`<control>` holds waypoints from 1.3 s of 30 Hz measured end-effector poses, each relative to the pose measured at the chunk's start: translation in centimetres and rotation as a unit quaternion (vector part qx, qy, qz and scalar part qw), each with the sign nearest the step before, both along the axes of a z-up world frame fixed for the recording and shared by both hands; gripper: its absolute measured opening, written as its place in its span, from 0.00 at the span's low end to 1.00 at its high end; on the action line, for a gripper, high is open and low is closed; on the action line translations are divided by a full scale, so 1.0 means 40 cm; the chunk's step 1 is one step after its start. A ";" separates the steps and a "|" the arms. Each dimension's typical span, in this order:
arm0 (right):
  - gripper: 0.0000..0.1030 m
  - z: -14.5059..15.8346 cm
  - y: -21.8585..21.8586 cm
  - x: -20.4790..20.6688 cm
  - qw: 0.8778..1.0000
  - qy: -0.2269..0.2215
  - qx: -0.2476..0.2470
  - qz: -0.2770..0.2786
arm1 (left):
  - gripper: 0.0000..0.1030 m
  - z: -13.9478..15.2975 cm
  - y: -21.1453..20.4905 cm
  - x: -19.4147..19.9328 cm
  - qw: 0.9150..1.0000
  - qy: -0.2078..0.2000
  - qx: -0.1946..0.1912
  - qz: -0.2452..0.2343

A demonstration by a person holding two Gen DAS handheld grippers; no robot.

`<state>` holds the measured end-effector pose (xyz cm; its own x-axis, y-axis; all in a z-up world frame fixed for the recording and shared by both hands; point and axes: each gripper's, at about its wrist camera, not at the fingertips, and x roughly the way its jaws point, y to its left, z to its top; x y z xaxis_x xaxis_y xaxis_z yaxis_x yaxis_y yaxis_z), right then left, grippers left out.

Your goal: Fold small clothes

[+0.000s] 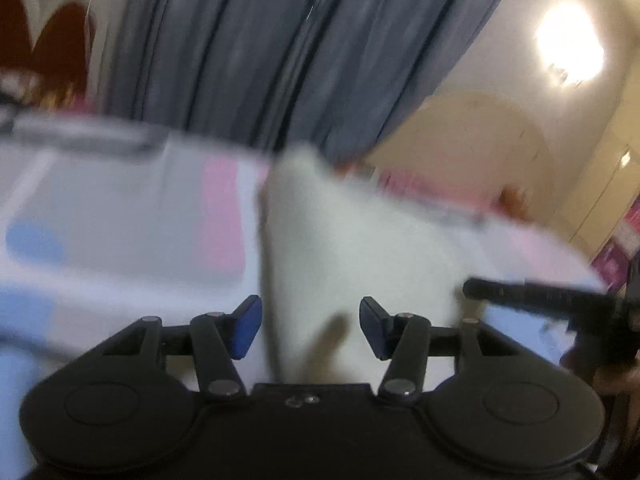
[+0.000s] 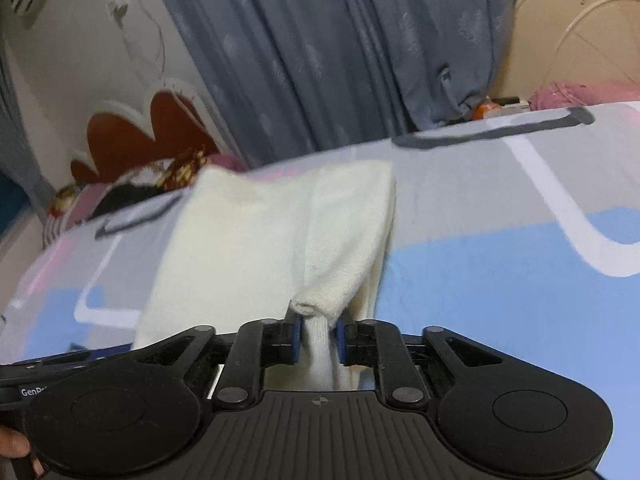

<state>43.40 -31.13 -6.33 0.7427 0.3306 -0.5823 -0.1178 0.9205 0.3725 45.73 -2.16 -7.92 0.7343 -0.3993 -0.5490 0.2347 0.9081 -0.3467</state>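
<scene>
A small white knit garment lies on a bed with a grey, pink and blue patterned sheet. My right gripper is shut on a bunched edge of the garment at its near end, and the cloth runs away from the jaws toward the far side. In the blurred left wrist view the same white garment spreads in front of my left gripper, whose blue-padded jaws stand wide apart with the cloth between them, not pinched. The right gripper's black body shows at the right edge of that view.
Grey-blue curtains hang behind the bed. A red and white headboard and pillows sit at the left. A bright wall lamp and cream walls are at the right. The sheet extends left of the garment.
</scene>
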 end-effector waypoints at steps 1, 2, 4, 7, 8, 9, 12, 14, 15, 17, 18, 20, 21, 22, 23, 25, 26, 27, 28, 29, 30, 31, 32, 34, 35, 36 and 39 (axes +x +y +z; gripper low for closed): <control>0.31 0.027 -0.007 -0.015 0.999 -0.034 -0.006 -0.007 | 0.50 0.019 -0.003 0.014 1.000 -0.014 -0.009 -0.006; 0.31 0.043 -0.010 -0.017 0.999 -0.054 -0.007 -0.006 | 0.50 0.035 -0.013 0.040 0.999 -0.025 -0.016 -0.018; 0.31 0.059 -0.002 0.005 0.998 -0.064 -0.015 -0.004 | 0.50 0.048 -0.046 0.093 0.998 -0.031 -0.021 -0.042; 0.12 0.058 0.034 0.060 0.997 -0.071 -0.030 0.019 | 0.50 0.026 -0.090 0.179 0.999 -0.012 -0.016 -0.049; 0.12 0.048 0.047 0.078 0.997 -0.066 -0.037 0.024 | 0.50 -0.003 -0.103 0.211 0.999 0.000 0.006 -0.045; 0.12 0.018 0.058 0.105 0.997 -0.049 -0.055 0.031 | 0.49 -0.041 -0.109 0.237 0.998 0.020 0.031 -0.042; 0.12 -0.061 0.048 0.148 0.997 0.009 -0.072 0.035 | 0.48 -0.048 -0.128 0.231 0.996 0.011 0.060 -0.066; 0.12 -0.031 0.029 0.139 0.997 0.006 -0.065 0.029 | 0.52 -0.015 -0.123 0.215 0.997 -0.009 0.038 -0.069; 0.12 -0.014 0.025 0.126 0.997 -0.016 -0.069 0.024 | 0.53 -0.009 -0.125 0.217 0.997 -0.015 0.033 -0.066; 0.12 0.003 0.022 0.121 0.997 -0.040 -0.061 0.021 | 0.53 -0.013 -0.138 0.233 0.997 -0.014 0.049 -0.055; 0.12 0.006 0.025 0.127 0.997 -0.044 -0.058 0.020 | 0.53 -0.023 -0.146 0.241 0.997 -0.007 0.054 -0.052; 0.12 -0.009 0.041 0.150 0.997 -0.030 -0.061 0.025 | 0.52 -0.061 -0.162 0.250 0.994 0.006 0.089 -0.058; 0.12 -0.042 0.052 0.174 0.997 0.011 -0.072 0.037 | 0.52 -0.064 -0.167 0.240 0.993 -0.007 0.100 -0.060; 0.11 -0.065 0.058 0.181 0.996 0.018 -0.083 0.041 | 0.52 -0.059 -0.172 0.229 0.992 -0.013 0.110 -0.062; 0.11 -0.057 0.064 0.185 0.995 0.012 -0.089 0.044 | 0.52 -0.046 -0.176 0.220 0.991 -0.014 0.115 -0.065; 0.12 -0.032 0.057 0.178 0.995 0.018 -0.088 0.039 | 0.53 -0.015 -0.170 0.181 0.992 -0.028 0.106 -0.062; 0.12 -0.015 0.051 0.159 0.996 0.007 -0.087 0.036 | 0.53 -0.002 -0.159 0.156 0.993 -0.034 0.094 -0.062; 0.12 0.003 0.046 0.129 0.996 -0.011 -0.081 0.040 | 0.53 0.003 -0.148 0.135 0.994 -0.035 0.082 -0.057; 0.12 0.013 0.047 0.100 0.996 -0.022 -0.076 0.045 | 0.54 0.002 -0.135 0.108 0.996 -0.035 0.068 -0.053; 0.12 0.019 0.048 0.067 0.996 -0.028 -0.070 0.053 | 0.54 -0.007 -0.128 0.082 0.996 -0.030 0.065 -0.054; 0.12 0.011 0.050 0.039 0.996 -0.028 -0.063 0.060 | 0.54 -0.019 -0.125 0.058 0.996 -0.026 0.072 -0.053; 0.12 0.000 0.054 0.020 0.996 -0.023 -0.057 0.069 | 0.53 -0.038 -0.122 0.035 0.995 -0.017 0.081 -0.052; 0.12 -0.016 0.071 0.000 0.995 -0.014 -0.056 0.078 | 0.53 -0.057 -0.118 0.010 0.995 -0.013 0.082 -0.053; 0.11 -0.071 0.099 -0.045 0.992 0.002 -0.089 0.087 | 0.54 -0.065 -0.117 -0.039 0.994 -0.023 0.093 -0.057; 0.11 -0.076 0.106 -0.069 0.991 -0.007 -0.103 0.082 | 0.54 -0.063 -0.117 -0.060 0.993 -0.017 0.094 -0.062; 0.12 -0.066 0.113 -0.083 0.991 -0.004 -0.112 0.076 | 0.54 -0.058 -0.113 -0.082 0.994 -0.016 0.089 -0.062; 0.12 -0.016 0.116 -0.148 0.992 -0.044 -0.103 0.061 | 0.54 -0.052 -0.100 -0.151 0.995 -0.019 0.087 -0.054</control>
